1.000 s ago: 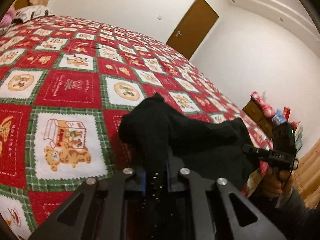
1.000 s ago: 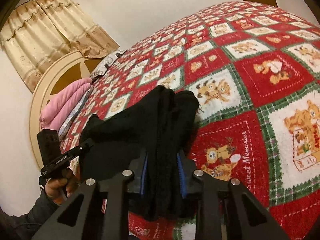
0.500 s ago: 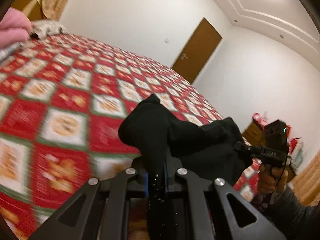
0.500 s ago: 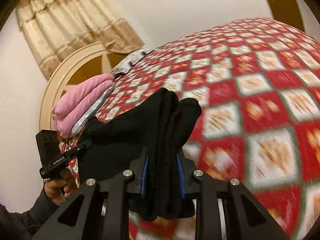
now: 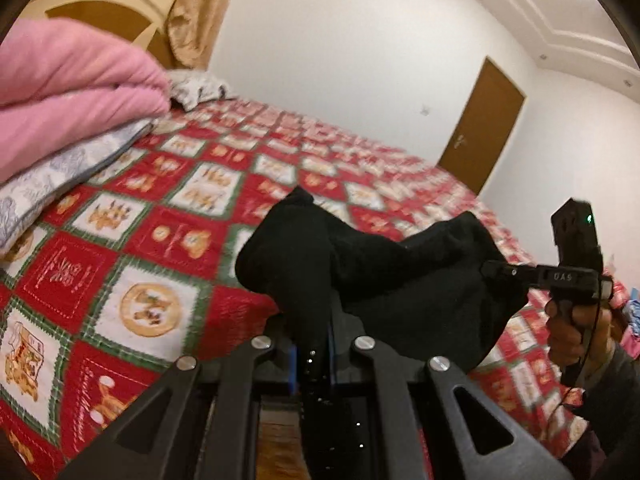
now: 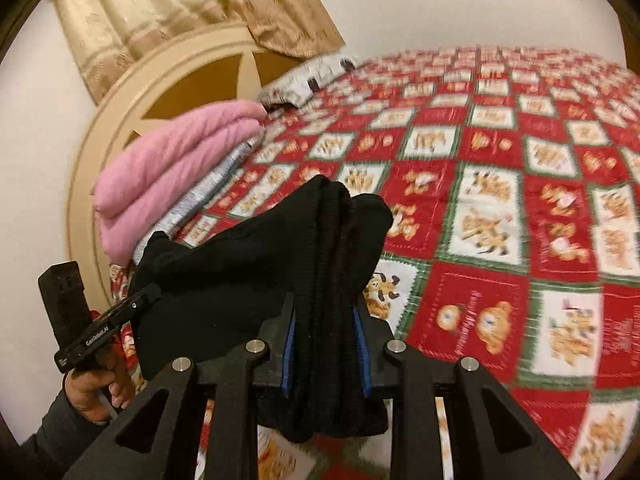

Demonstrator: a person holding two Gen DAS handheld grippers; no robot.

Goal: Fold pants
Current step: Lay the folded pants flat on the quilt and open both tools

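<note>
Left gripper (image 5: 314, 356) clamps a thin fold of the black pants (image 5: 400, 276); right gripper (image 6: 326, 348) pinches a thicker bunch. The pants hang between them above the quilted bed (image 6: 500, 208), pink bedding (image 6: 176, 172) at ten o'clock.

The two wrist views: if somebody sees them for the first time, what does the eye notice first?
First comes the black pants, held up over the bed between the left gripper and the right gripper, both clamped on the cloth. Next is the red quilt with bear pictures covering the whole bed. Then the folded pink blanket near the round headboard.
</note>
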